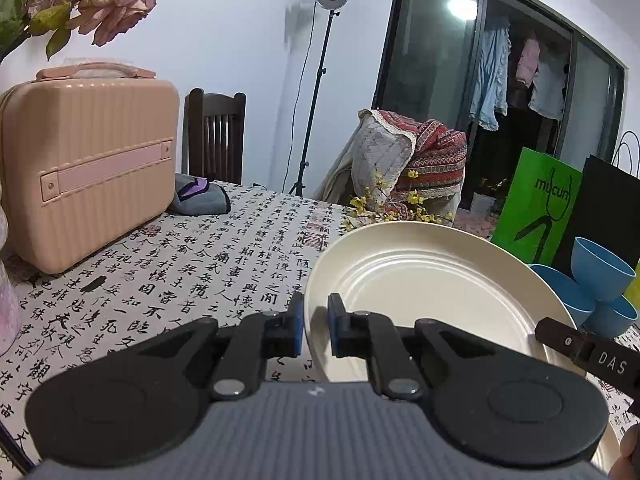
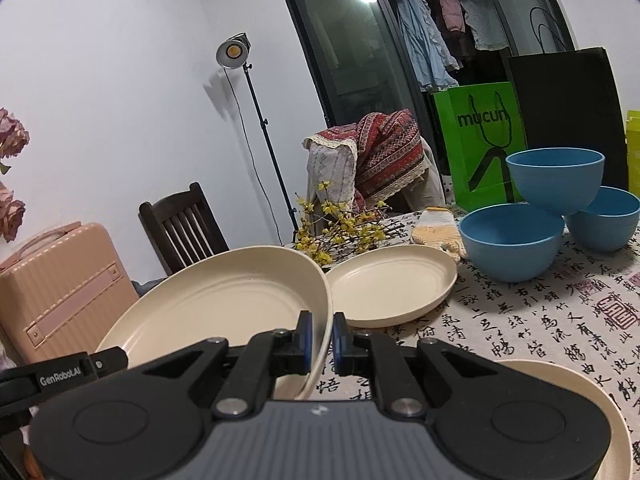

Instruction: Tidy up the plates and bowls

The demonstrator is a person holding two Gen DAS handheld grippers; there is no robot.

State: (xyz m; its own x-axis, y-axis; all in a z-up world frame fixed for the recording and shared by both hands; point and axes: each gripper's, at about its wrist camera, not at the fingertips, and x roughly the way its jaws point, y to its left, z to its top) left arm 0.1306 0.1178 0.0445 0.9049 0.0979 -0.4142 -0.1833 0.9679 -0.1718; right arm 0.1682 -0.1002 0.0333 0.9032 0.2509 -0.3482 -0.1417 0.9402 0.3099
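Note:
Both grippers hold one cream plate (image 1: 432,288) lifted above the tablecloth. My left gripper (image 1: 316,320) is shut on its left rim, and my right gripper (image 2: 322,332) is shut on the right rim of the same plate (image 2: 224,304). Each view shows a finger of the other gripper at the plate's far edge. A second cream plate (image 2: 392,288) lies flat on the table just beyond. Part of a third cream plate (image 2: 560,384) shows at the lower right. Three blue bowls stand at the right: two on the table (image 2: 512,240) (image 2: 608,216) and one (image 2: 556,178) resting on top of them.
A pink suitcase (image 1: 88,168) stands on the table at the left with a grey cloth (image 1: 200,196) beside it. Yellow flower sprigs (image 2: 340,232) and a knitted glove (image 2: 436,232) lie behind the plates. A green bag (image 2: 480,140) and a black bag (image 2: 564,100) stand at the back right.

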